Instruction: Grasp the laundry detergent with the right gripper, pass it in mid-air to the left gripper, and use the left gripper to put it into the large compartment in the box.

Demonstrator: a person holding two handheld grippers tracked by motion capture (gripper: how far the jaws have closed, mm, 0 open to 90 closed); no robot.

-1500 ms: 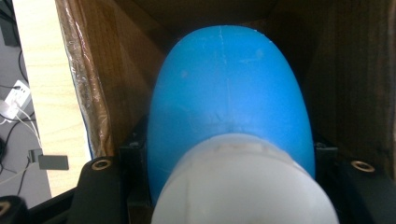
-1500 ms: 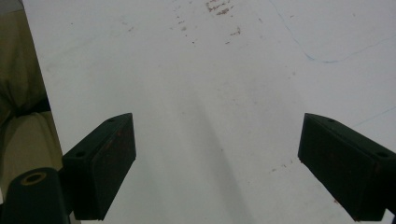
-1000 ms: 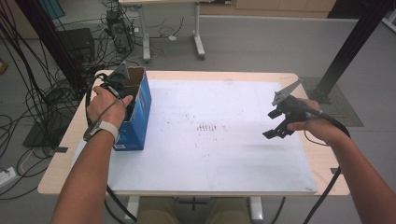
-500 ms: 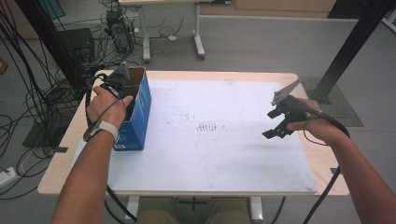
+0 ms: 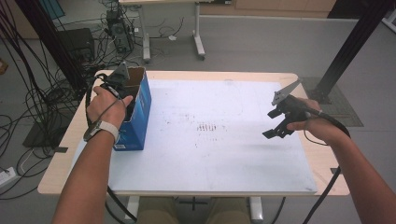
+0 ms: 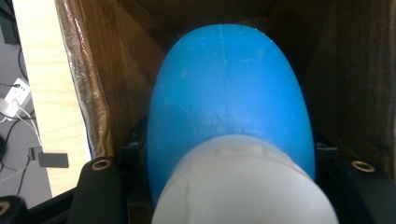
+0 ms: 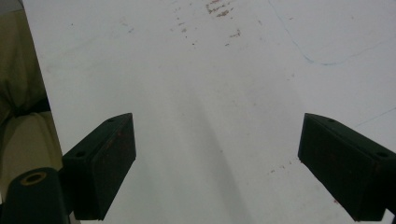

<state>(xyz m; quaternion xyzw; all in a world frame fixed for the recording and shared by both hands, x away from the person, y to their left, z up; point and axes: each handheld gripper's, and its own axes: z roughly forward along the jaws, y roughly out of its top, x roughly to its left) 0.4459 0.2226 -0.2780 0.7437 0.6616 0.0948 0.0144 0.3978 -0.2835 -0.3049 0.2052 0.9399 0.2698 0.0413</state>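
A blue cardboard box [image 5: 136,122] with its top open stands at the table's left edge. My left gripper [image 5: 122,85] reaches down into it, and the hand hides the jaws in the high view. In the left gripper view the jaws are shut on a rounded blue bottle [image 6: 229,88] with a white cap [image 6: 243,186], held between the box's brown inner walls [image 6: 359,70]. My right gripper [image 5: 275,127] hovers above the white mat [image 5: 210,154] at the right. Its jaws stand open with nothing between them, and its pads [image 7: 109,163] show over bare mat [image 7: 210,70].
The white mat covers most of the wooden table [image 5: 308,84] and bears faint smudges [image 5: 208,127] near the middle. Cables [image 5: 42,98] and equipment lie on the floor to the left. A black post [image 5: 348,46] rises at the far right.
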